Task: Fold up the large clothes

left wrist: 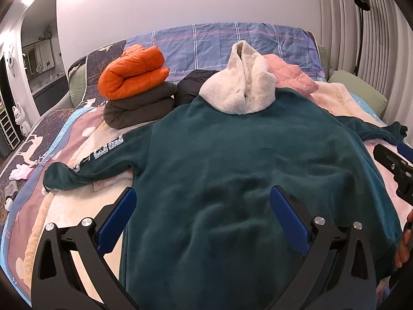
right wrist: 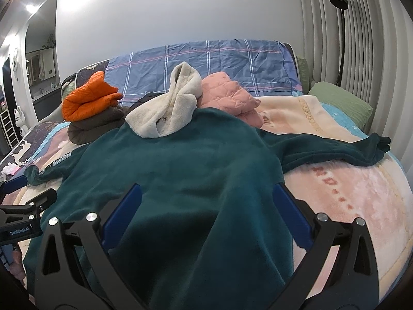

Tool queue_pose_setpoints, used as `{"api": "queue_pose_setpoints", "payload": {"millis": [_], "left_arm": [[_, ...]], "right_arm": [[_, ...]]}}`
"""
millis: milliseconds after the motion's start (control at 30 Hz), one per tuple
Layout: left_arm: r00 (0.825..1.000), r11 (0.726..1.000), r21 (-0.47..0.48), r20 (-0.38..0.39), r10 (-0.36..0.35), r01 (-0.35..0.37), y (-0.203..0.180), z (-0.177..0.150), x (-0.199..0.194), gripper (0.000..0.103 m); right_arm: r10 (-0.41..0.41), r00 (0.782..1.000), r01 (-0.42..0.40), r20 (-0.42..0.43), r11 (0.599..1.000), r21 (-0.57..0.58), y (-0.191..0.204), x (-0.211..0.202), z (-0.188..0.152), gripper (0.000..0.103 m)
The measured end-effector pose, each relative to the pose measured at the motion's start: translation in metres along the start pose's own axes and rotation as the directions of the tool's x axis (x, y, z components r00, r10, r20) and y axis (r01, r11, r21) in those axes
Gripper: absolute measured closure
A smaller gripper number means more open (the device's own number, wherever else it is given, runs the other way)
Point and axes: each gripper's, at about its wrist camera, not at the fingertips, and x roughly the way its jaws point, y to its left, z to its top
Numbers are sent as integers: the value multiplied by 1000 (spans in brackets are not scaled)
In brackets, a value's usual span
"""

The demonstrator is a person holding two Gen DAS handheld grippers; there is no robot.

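Note:
A dark green fleece hoodie [left wrist: 227, 160] [right wrist: 180, 165] lies flat on the bed, back up, with its cream fluffy hood [left wrist: 242, 85] [right wrist: 167, 108] at the far end. Its left sleeve [left wrist: 85, 165] and right sleeve [right wrist: 335, 147] are spread outward. My left gripper [left wrist: 204, 206] hovers open over the lower left part of the body, nothing between its blue pads. My right gripper [right wrist: 207, 202] is open over the lower right part, also empty. Each gripper shows at the edge of the other's view.
Folded orange jacket [left wrist: 134, 72] on a brown fleece [left wrist: 139, 108] sits at the far left of the bed. A black garment [left wrist: 193, 85] and a pink quilted jacket [right wrist: 229, 95] lie behind the hood. Blankets [right wrist: 348, 199] cover the bed; a green pillow [right wrist: 340, 103] and a floor lamp [right wrist: 340, 25] are at the right.

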Motion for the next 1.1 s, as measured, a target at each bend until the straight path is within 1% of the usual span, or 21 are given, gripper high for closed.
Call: {"api": "queue_pose_setpoints", "payload": {"millis": [100, 267, 400, 500, 633, 767, 933, 1100], "left_arm": [[1000, 1000, -13, -7, -12, 12, 1, 1, 0, 1], [1000, 1000, 0, -3, 8, -8, 0, -2, 1, 1], [999, 999, -29, 29, -43, 44, 2, -3, -5, 1], [998, 997, -48, 41, -54, 56, 5, -2, -6, 1], [997, 997, -44, 36, -67, 69, 7, -2, -3, 1], [993, 992, -52, 36, -111, 113, 9, -4, -2, 1], [991, 992, -32, 53, -124, 126, 5, -5, -7, 1], [990, 991, -20, 51, -133, 134, 3, -5, -7, 1]], "right_arm": [[2, 1000, -2, -3, 1000, 5, 0, -1, 0, 2], [7, 1000, -8, 5, 1000, 13, -1, -2, 0, 2], [8, 1000, -8, -1, 1000, 14, 0, -2, 1, 2], [4, 1000, -4, 3, 1000, 12, 0, -2, 1, 2], [0, 1000, 0, 4, 1000, 11, -1, -2, 2, 2], [3, 1000, -3, -4, 1000, 17, -1, 0, 1, 2], [5, 1000, -5, -2, 1000, 11, 1, 1, 2, 2], [8, 1000, -8, -4, 1000, 13, 0, 1, 2, 2]]}}
